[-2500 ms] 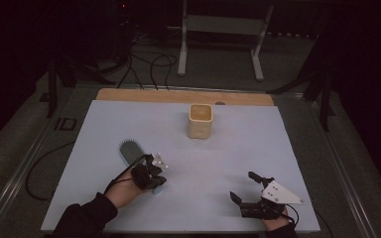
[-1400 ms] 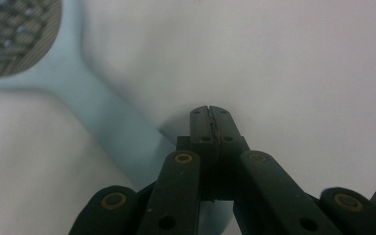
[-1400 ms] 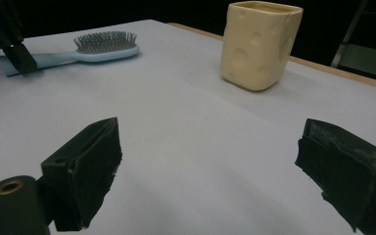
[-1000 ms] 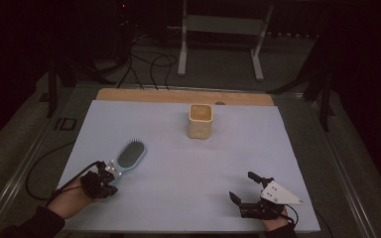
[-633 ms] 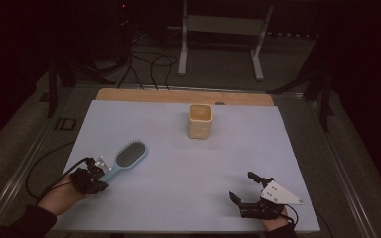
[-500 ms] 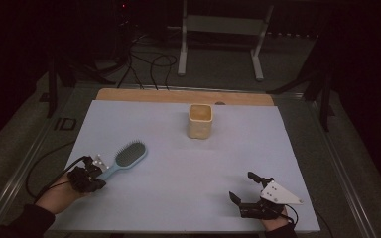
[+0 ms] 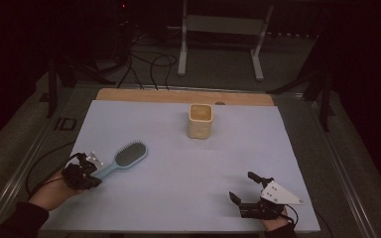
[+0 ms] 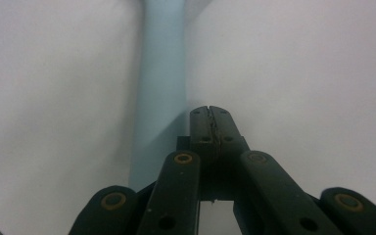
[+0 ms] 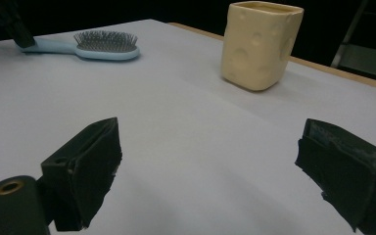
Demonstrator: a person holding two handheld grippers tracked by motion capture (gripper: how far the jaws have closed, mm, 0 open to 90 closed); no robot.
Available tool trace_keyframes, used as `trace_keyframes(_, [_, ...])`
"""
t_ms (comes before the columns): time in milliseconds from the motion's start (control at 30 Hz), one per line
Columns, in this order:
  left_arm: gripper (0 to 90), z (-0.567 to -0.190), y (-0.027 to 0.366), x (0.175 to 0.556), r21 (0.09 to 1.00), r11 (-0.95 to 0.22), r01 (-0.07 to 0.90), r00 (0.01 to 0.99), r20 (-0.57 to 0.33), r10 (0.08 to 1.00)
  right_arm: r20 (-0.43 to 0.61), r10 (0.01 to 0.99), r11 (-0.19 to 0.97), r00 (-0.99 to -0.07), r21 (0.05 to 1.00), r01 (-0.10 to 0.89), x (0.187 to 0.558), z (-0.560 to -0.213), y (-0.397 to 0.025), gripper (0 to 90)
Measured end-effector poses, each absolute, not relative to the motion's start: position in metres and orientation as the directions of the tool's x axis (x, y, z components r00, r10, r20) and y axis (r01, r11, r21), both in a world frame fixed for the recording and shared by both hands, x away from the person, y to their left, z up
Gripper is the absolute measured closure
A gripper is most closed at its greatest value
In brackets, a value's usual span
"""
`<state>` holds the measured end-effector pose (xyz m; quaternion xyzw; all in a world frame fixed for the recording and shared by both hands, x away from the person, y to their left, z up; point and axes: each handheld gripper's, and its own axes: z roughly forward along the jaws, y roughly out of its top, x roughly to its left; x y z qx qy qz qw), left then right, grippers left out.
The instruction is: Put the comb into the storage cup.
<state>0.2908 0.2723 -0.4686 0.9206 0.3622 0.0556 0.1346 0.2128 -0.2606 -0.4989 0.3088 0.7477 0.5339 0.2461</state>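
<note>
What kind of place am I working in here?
Likely a lab or test bench, not a home: a table under a plain pale sheet, cables trailing over the dark floor, a metal stand behind, and just a hairbrush and cup as props.

A table (image 7: 129, 94) with a pale wooden top carries a large light grey-blue sheet (image 7: 178, 198) that covers nearly all of it, leaving a strip of bare wood along the far edge. On the sheet, toward the far middle, stands an upright cream-yellow cup (image 7: 200, 120) with round dimples in its sides. Well apart from it, near the left edge, a light blue hairbrush (image 7: 124, 158) lies flat with its dark bristles facing up and its handle pointing toward the near left corner.
</note>
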Motion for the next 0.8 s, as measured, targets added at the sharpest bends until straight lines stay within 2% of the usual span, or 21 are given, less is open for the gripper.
trace_keyframes(700, [89.7,-0.409,0.284,0.298,0.429,-0.660,0.616,0.737,-0.021,0.675,-0.039,0.724,0.241,-0.688,0.950,0.200,0.213,-0.499,-0.261,8.7])
trace_keyframes(800, [83.9,-0.407,0.287,0.302,0.431,-0.650,0.626,0.723,-0.010,0.690,-0.037,0.723,0.240,-0.690,0.950,0.201,0.214,-0.499,-0.261,8.7])
